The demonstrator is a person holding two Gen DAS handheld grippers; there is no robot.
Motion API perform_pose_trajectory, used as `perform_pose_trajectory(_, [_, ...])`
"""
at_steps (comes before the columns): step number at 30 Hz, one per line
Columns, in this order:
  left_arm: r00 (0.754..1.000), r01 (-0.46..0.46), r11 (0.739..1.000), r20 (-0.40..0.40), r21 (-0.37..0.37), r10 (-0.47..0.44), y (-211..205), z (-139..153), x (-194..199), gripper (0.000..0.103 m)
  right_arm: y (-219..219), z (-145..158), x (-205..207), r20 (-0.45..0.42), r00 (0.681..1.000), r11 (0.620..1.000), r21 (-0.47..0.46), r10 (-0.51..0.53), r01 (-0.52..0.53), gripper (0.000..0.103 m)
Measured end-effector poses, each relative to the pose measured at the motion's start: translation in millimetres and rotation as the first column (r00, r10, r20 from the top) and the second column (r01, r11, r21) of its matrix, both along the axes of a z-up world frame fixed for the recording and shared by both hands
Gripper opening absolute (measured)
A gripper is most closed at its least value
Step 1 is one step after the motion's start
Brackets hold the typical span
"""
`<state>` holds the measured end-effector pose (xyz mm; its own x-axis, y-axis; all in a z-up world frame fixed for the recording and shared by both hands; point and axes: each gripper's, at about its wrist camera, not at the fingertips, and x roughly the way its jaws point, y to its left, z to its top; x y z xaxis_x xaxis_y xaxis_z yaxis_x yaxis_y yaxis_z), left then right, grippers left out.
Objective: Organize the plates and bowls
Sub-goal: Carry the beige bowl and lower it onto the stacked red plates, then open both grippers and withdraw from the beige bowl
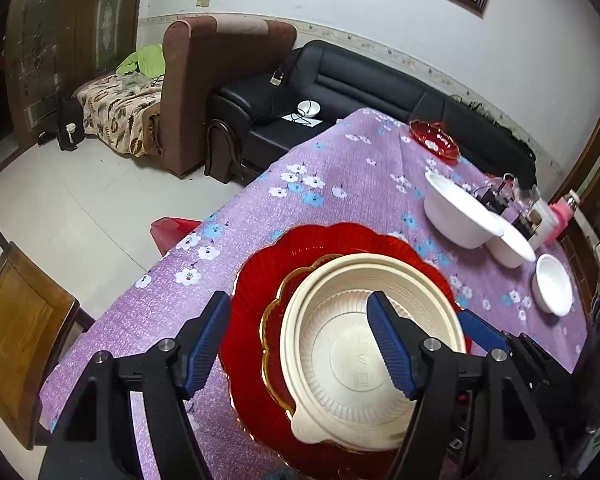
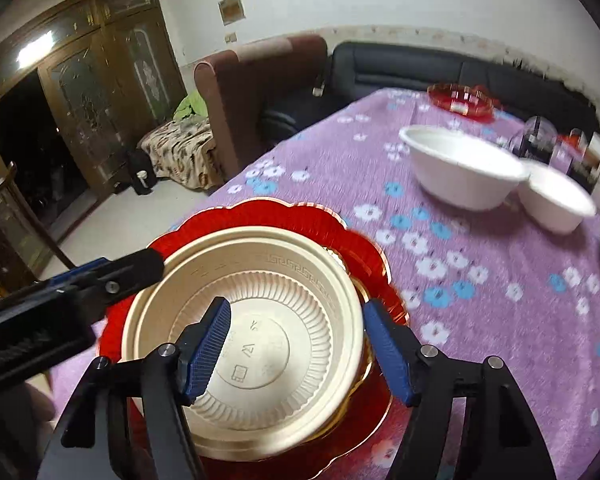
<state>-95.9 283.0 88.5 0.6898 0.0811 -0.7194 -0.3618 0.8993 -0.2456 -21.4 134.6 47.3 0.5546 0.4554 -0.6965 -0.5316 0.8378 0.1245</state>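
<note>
Cream bowl [image 1: 374, 350]: stacked on a small red plate [image 1: 274, 320], itself on a large scalloped red plate [image 1: 256, 272], near edge of the counter [image 1: 340, 160] with purple floral cloth.

Left tool [image 1: 300, 344]: jaws apart, straddling the bowl's left rim, pads not pressing.

Right tool [image 2: 296, 346]: jaws apart, straddling the bowl's right rim, gripping nothing.

Three white bowls [image 1: 460, 210] grouped at the right; red dish [image 1: 434, 139] at the far end.
</note>
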Motion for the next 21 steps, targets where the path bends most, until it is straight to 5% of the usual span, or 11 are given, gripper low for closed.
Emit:
perform_pose_trajectory(4, [0.999, -0.013, 1.0, 0.039, -0.021, 0.014, 0.3, 8.3, -10.5, 0.07, -12.4, 16.4, -8.8, 0.071, 0.997, 0.999, 0.038, -0.032, 0.029, 0.074])
perform_pose_trajectory(12, [0.982, 0.012, 0.999, 0.19, 0.039, -0.02, -23.2, 50.4, -42.8, 0.078, -69.4, 32.9, -15.8, 0.07, 0.989, 0.989, 0.083, -0.128, 0.122, 0.074])
perform_pose_trajectory(21, [0.939, 0.188, 0.981, 0.284, 0.047, -0.194, -61.9, 125.7, -66.4, 0.078, -156.7, 69.6, -35.8, 0.122, 0.959, 0.964, 0.113, -0.255, 0.242, 0.074])
